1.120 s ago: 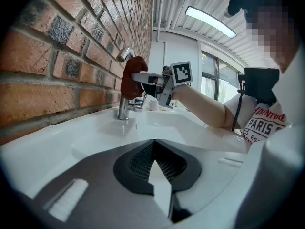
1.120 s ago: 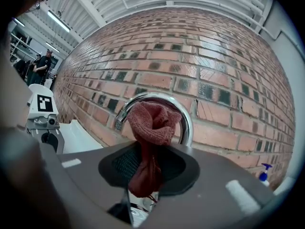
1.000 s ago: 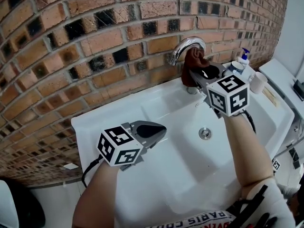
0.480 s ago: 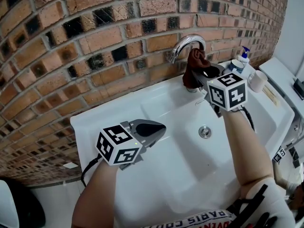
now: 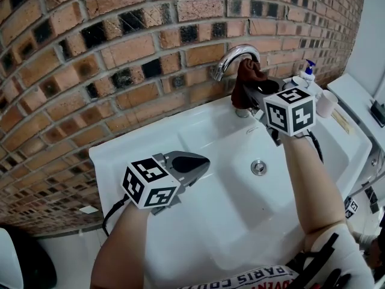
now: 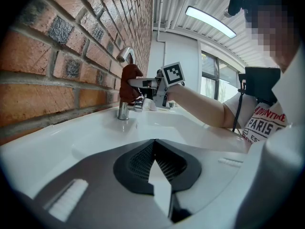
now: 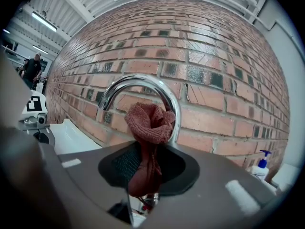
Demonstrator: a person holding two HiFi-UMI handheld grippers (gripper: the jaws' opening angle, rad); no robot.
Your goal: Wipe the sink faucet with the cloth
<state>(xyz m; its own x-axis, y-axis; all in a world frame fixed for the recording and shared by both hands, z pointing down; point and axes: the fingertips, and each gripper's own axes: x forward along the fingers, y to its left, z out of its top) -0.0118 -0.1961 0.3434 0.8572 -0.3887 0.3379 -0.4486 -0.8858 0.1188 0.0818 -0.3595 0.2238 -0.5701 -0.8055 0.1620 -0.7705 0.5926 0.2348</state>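
White sink (image 5: 204,185) (faucet (image 5: 232,60), soap bottle (image 5: 308,72))

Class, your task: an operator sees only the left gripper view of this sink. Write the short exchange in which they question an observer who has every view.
Operator: Is the cloth gripped, or just hanging on the faucet?
Observer: Gripped. The right gripper view shows the reddish-brown cloth clamped between the jaws of the right gripper, its bunched top against the curved neck of the faucet.
Operator: What sits past that gripper?
Observer: A blue-topped pump bottle, at the far right of the sink, by the brick wall.
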